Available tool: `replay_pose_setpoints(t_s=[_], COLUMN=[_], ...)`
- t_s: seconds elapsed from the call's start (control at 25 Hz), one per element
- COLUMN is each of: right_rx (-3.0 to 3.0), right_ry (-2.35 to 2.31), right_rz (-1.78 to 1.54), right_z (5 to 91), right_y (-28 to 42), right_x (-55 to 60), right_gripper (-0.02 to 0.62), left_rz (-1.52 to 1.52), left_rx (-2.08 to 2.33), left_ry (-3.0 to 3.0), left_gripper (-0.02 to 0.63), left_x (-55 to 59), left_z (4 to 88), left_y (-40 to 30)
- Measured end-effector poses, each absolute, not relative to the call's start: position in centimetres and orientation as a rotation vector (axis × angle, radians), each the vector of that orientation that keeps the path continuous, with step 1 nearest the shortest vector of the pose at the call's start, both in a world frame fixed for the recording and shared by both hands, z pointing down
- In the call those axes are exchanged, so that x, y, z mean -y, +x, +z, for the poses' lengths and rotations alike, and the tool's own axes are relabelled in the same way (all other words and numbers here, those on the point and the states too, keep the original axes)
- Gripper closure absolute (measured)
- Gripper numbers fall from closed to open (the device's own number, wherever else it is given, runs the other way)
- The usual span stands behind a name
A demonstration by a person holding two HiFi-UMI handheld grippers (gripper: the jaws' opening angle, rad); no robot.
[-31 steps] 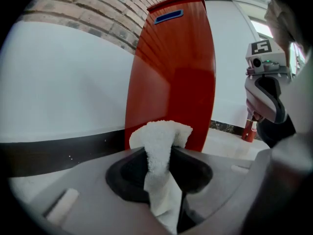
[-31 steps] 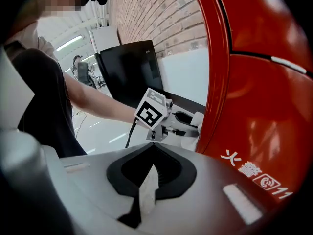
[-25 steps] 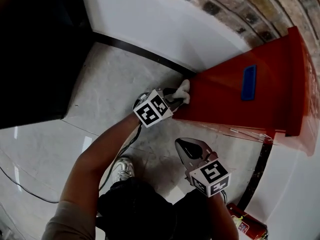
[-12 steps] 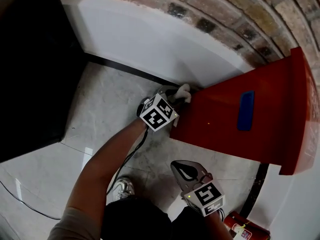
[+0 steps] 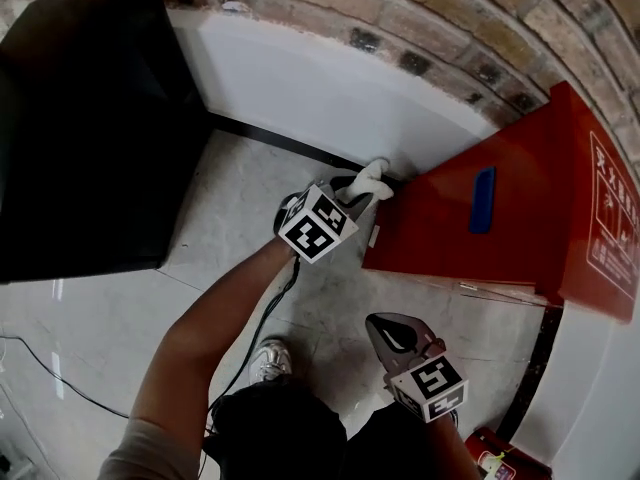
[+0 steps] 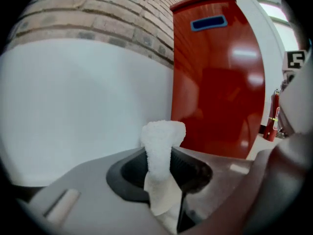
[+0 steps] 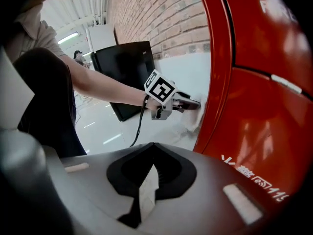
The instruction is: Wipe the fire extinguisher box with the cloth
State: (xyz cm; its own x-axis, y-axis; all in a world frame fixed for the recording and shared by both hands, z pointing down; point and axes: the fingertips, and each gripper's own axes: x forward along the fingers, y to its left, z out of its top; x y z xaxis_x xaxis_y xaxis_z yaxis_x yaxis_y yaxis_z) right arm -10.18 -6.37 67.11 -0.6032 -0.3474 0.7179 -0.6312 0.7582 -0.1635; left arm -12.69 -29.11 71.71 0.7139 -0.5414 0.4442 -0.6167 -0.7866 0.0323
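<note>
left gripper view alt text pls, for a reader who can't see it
The left claw is shut on a white cloth that sticks up, with the red fire extinguisher box standing beyond on the right. A white wall under brick fills the left.

Left gripper point(image 5: 360, 190) slides white cloth point(image 5: 372, 176) up along edge of red fire extinguisher box point(image 5: 470, 248), closer to white wall point(image 5: 320, 88); view shifts, box's printed front point(image 5: 610, 223) now visible
</note>
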Motion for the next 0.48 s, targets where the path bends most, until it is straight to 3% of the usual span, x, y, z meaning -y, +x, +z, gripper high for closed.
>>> replay_pose_setpoints(t_s=[0.4,0.48], right_rx=[2.395,2.422], right_ry=[0.691,0.699], right_rz=[0.452,0.487], right_z=[52.2,48.4], right_y=[-8.6,-8.1], right_x=[1.9,0.6], right_gripper=[0.568,0.53], left_rz=[0.616,0.605], left_rx=[0.943,0.924], left_ry=[2.752,2.735], left_gripper=[0.492,0.491], left_x=[20.7,18.6], left_z=[50.8,46.5], left_y=[-16.8,-16.4])
